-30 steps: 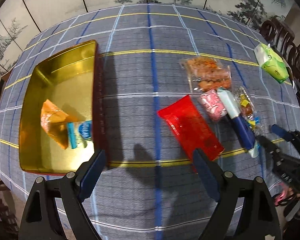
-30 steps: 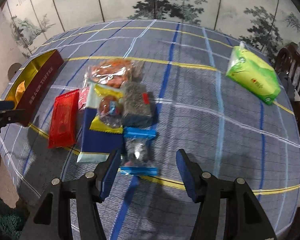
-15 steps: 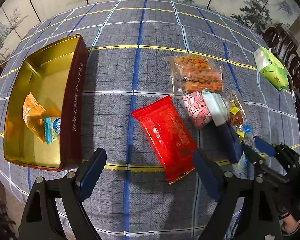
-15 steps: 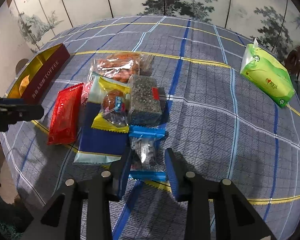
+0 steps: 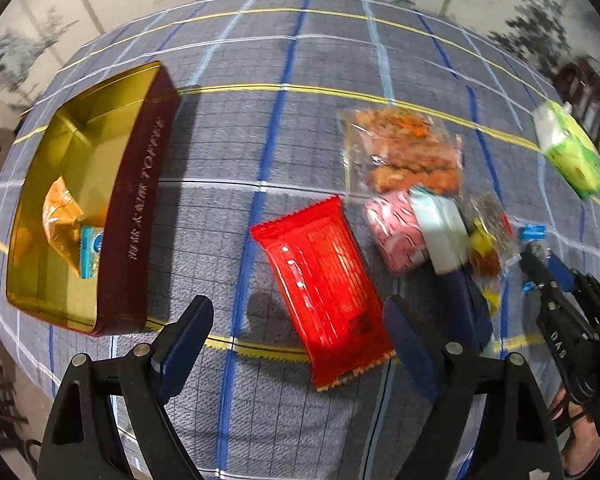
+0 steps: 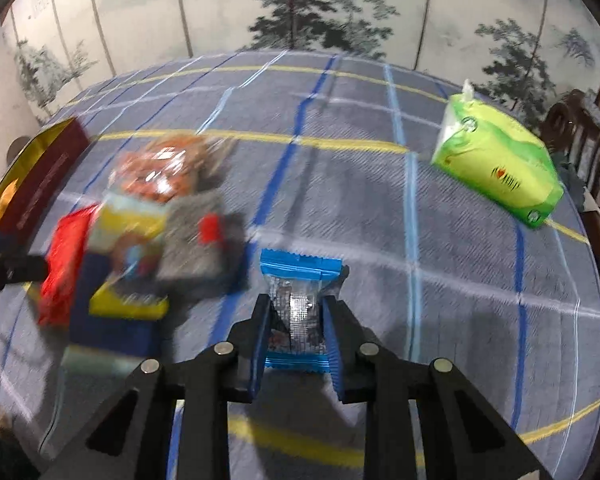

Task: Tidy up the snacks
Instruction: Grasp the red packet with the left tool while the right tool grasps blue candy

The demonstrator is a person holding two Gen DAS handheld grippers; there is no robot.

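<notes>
My right gripper [image 6: 296, 312] is shut on a blue-edged clear snack packet [image 6: 298, 304] and holds it above the tablecloth, right of the snack pile. The pile holds a red packet [image 5: 324, 292], an orange snack bag [image 5: 404, 152], a pink packet [image 5: 396, 232], a grey packet [image 6: 196, 244] and a dark blue pack [image 6: 112, 332]. My left gripper [image 5: 296, 340] is open and empty, just above the red packet's near end. A gold tin [image 5: 128, 208] at the left holds an orange packet [image 5: 64, 216] and a small blue one [image 5: 90, 252].
A green tissue pack [image 6: 500, 172] lies at the far right of the table, also in the left wrist view [image 5: 568, 152]. Dark wooden chairs [image 6: 588, 136] stand beyond the right edge. A painted screen [image 6: 300, 12] backs the table.
My right gripper closed on the blue-edged packet and lifted it away from the pile to the right. My left gripper moved right from the tin toward the red packet, staying open.
</notes>
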